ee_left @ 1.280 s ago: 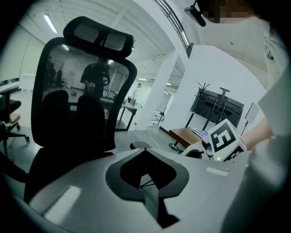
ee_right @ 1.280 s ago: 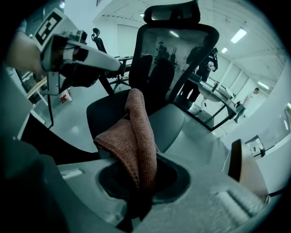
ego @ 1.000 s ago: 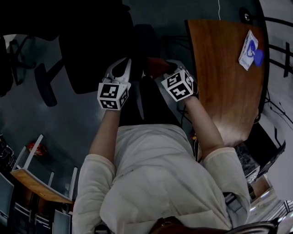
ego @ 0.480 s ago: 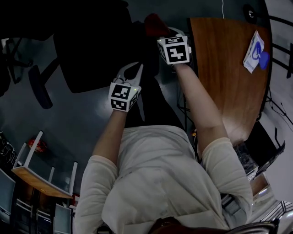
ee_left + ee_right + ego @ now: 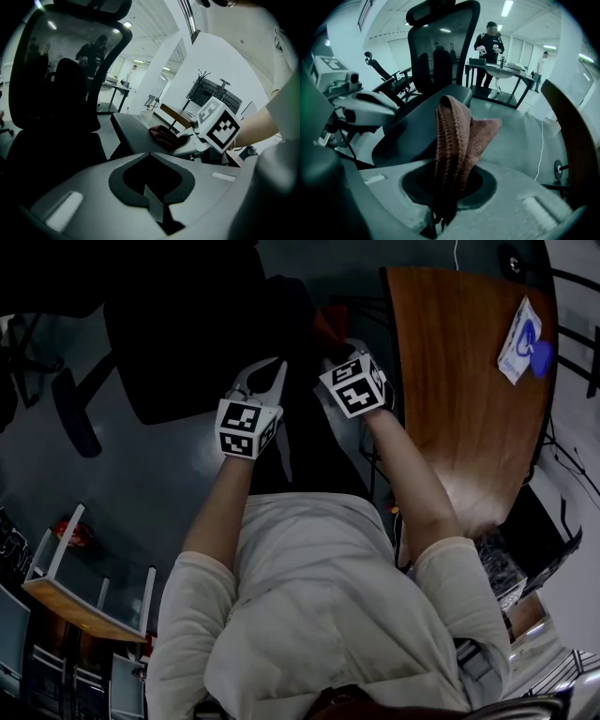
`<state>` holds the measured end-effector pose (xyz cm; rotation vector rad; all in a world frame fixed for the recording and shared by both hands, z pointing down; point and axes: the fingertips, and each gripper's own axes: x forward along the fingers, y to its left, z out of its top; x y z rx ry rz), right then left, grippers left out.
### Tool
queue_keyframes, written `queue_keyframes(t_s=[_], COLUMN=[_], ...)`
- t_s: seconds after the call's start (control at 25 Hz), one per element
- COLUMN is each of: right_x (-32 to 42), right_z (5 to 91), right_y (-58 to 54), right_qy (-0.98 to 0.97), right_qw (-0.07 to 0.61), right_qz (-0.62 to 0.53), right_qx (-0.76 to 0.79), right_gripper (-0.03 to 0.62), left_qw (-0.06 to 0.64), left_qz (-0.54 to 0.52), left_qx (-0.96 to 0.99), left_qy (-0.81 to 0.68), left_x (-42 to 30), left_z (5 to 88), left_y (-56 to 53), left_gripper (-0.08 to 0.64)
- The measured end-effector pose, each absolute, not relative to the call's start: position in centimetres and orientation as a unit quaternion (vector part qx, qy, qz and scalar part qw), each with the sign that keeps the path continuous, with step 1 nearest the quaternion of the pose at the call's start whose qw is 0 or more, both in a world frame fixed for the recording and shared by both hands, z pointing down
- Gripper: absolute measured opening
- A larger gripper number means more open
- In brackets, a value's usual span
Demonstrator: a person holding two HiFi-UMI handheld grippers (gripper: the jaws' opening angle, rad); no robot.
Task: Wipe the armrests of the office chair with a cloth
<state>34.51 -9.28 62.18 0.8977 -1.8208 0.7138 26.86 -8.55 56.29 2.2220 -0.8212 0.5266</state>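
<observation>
I am clamping the cloth (image 5: 457, 140) in my right claw (image 5: 438, 213) on the armrest (image 5: 415, 129); my left claw (image 5: 155, 206) is hovering closed, empty.

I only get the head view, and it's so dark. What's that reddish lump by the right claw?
Observer: A folded brownish-red cloth. The right gripper view shows it pinched in the right claw.
Visitor: And the other one, is it holding anything?
Observer: No. In the left gripper view the left claw is shut with nothing in it.
Visitor: Is the cloth wiping anything?
Observer: The left gripper view shows it apparently resting on the grey armrest of the office chair.
</observation>
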Motion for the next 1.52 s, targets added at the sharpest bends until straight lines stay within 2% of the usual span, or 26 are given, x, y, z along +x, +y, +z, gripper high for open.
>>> queue_keyframes(t_s=[0.56, 0.8, 1.04, 1.36, 1.52], right_x=[31.3, 27.8, 22.3, 28.0, 32.1], right_z=[61.9, 61.5, 61.4, 61.9, 62.3], right_y=[2.3, 7.5, 7.7, 2.4, 1.5], right_qy=[-0.768, -0.788, -0.819, -0.763, -0.735], right_qw=[0.466, 0.491, 0.501, 0.471, 0.477], right_qz=[0.318, 0.294, 0.224, 0.329, 0.341], right_qx=[0.302, 0.226, 0.17, 0.295, 0.34], right_gripper=[0.044, 0.044, 0.044, 0.048, 0.048], left_qw=[0.351, 0.357, 0.336, 0.341, 0.34], left_qz=[0.183, 0.153, 0.156, 0.16, 0.163], left_qx=[0.844, 0.834, 0.842, 0.844, 0.853], left_qy=[-0.362, -0.392, -0.392, -0.381, -0.362], left_x=[26.6, 23.5, 19.4, 18.5, 19.5], left_z=[56.6, 55.1, 53.1, 53.2, 53.3], left_y=[-6.8, -6.3, -4.5, -2.1, -1.6], left_gripper=[0.017, 0.017, 0.017, 0.017, 0.017])
